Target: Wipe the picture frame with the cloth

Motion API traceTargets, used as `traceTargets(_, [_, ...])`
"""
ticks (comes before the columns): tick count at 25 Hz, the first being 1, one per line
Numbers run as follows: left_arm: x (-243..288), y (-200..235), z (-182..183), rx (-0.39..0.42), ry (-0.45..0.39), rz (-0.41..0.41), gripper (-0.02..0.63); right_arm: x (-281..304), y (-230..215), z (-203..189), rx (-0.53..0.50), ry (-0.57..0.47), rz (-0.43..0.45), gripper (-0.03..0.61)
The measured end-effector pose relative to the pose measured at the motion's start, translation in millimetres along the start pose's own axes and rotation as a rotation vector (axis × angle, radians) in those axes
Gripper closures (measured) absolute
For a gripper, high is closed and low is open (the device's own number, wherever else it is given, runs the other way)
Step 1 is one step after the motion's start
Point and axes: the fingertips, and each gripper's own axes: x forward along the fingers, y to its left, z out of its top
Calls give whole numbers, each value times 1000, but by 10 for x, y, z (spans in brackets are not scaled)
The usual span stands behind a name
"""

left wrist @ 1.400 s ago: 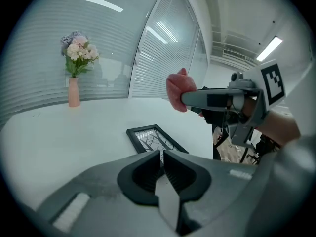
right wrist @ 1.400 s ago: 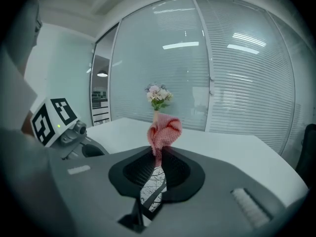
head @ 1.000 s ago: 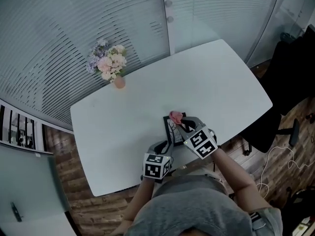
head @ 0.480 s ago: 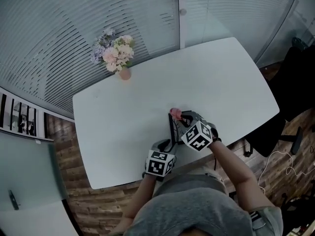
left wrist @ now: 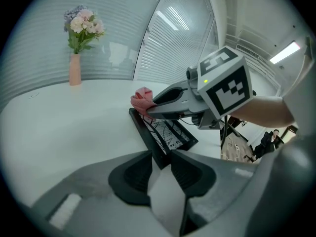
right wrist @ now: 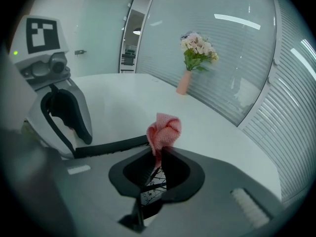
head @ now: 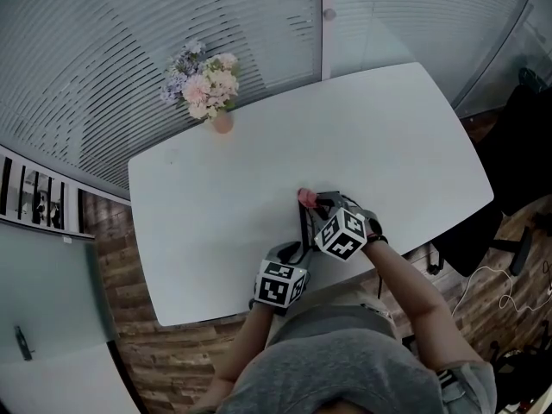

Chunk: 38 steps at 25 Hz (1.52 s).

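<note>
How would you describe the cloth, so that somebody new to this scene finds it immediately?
On the white table, near the edge closest to the person, is a black picture frame. At its far end the right gripper pinches a small cloth: unlike the hard dark frame, it is pink and crumpled.

table (head: 388, 136): white, smooth, a little shiny
cloth (right wrist: 165, 130): pink, soft, full of tiny holes like a net
frame (left wrist: 165, 137): black edge, smooth and dull
right gripper (right wrist: 158, 154): grey plastic, dull
pads (right wrist: 182, 172): black, smooth, look like rubber
vase (left wrist: 74, 69): pink, smooth, dull
floor (head: 172, 360): brown wood boards
wall (head: 129, 24): glass with thin cloudy stripes
</note>
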Motion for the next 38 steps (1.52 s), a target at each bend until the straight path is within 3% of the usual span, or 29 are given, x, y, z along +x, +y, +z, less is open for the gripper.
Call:
traceTargets(23, [-4, 2, -15, -8, -12, 22, 502, -146, 344, -114, -65, 44, 85, 538])
traceTargets(38, [-16, -18, -7, 13, -37, 43, 508, -355, 684, -240, -94, 69, 196, 538])
